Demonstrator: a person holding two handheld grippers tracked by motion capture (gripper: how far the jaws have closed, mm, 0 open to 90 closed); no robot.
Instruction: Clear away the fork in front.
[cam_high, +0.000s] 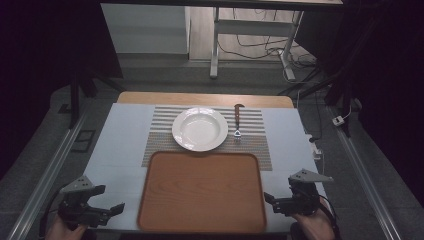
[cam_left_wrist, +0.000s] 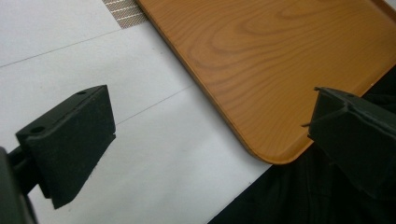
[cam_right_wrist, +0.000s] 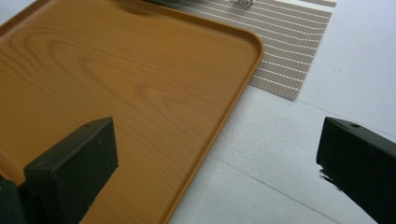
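An empty wooden tray lies at the near middle of the table; its near left corner and its right rim show in the gripper views. Behind it a white plate rests on a striped placemat, with a fork to the plate's right. My left gripper stands open left of the tray, near the table's front edge. My right gripper stands open just right of the tray's near right corner. Neither holds anything.
A white cover lies over the table, whose wooden far edge shows beyond it. Metal rails run along both sides. A white table frame and cables stand on the floor behind.
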